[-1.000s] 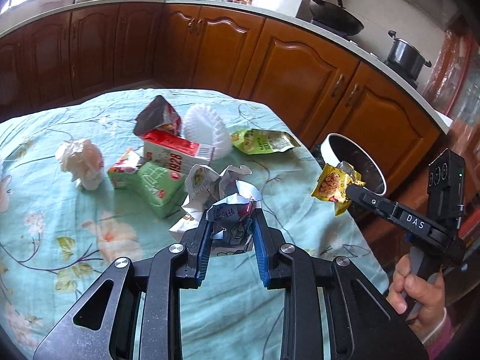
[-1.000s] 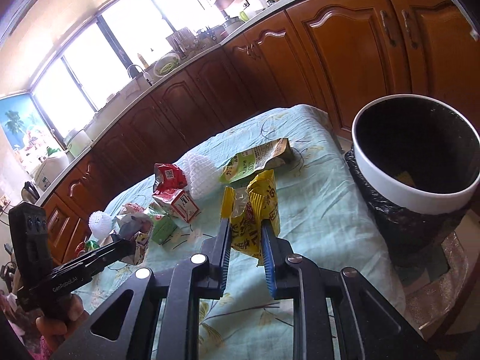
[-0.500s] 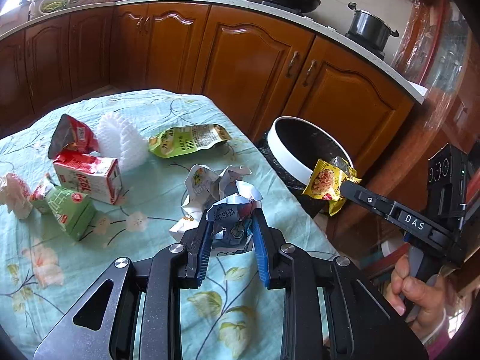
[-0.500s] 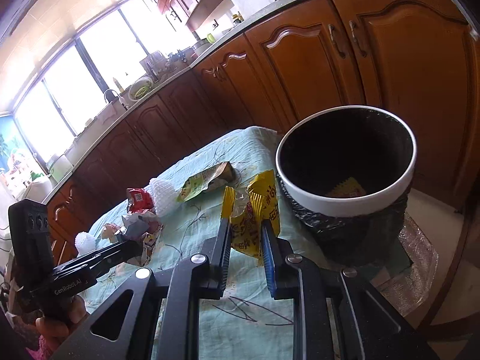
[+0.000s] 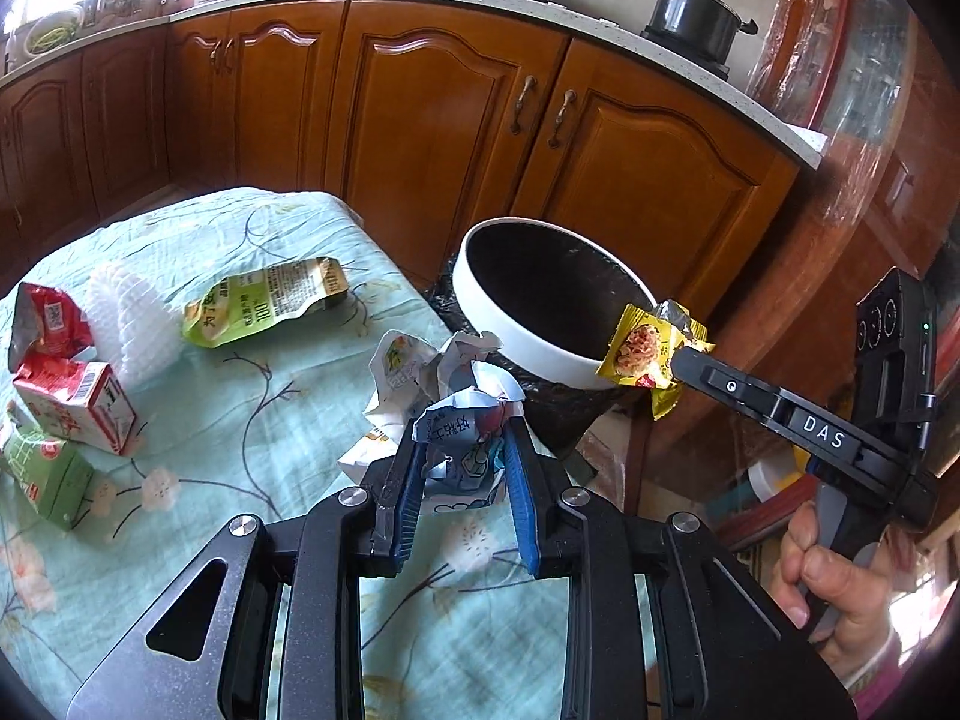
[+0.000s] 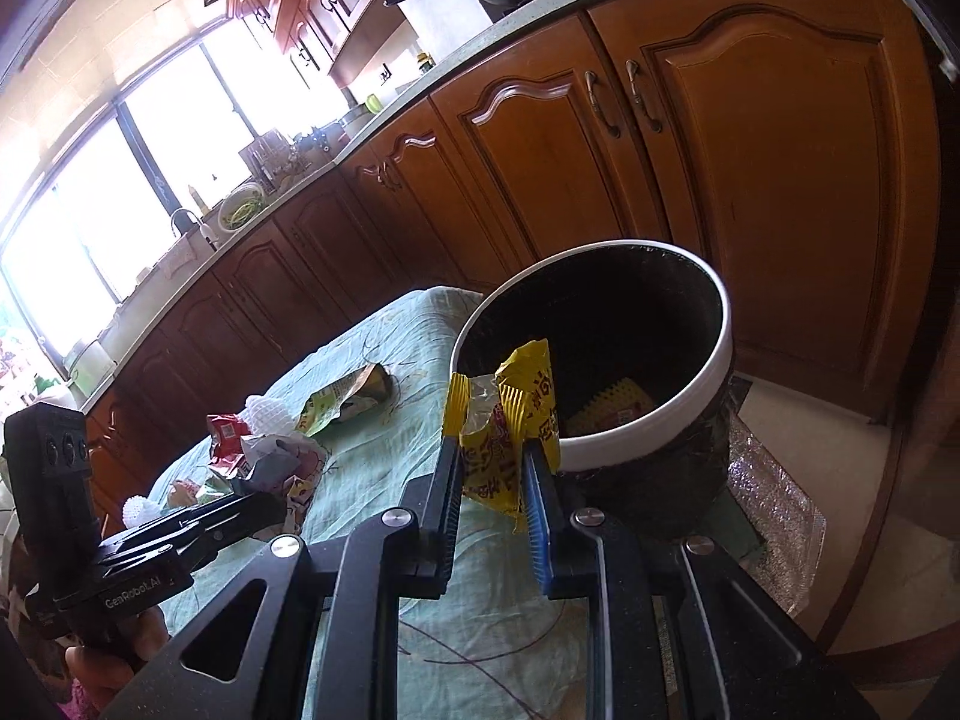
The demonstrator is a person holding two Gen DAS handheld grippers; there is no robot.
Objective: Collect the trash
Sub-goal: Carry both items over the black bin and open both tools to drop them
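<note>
I am holding a yellow wrapper (image 6: 510, 438) in my right gripper (image 6: 501, 414) at the bin (image 6: 648, 420) rim; my left gripper (image 5: 462, 450) fingers are grasping crumpled paper (image 5: 462, 438) above the tabletop (image 5: 240, 420).

A pale teal tablecloth (image 5: 252, 420) printed with white blossoms and dark thin branches fills the lower left. On it lie a lime-green pouch (image 5: 264, 306), a red foil bag (image 5: 45, 324), a red-and-white carton (image 5: 72, 402) and a green carton (image 5: 42, 468). At centre right, a bin (image 5: 516, 336) — white rim, black inside. A yellow wrapper (image 5: 645, 354) with red print sits at its edge — cabinets (image 5: 420, 120) behind are warm orange-brown.
</note>
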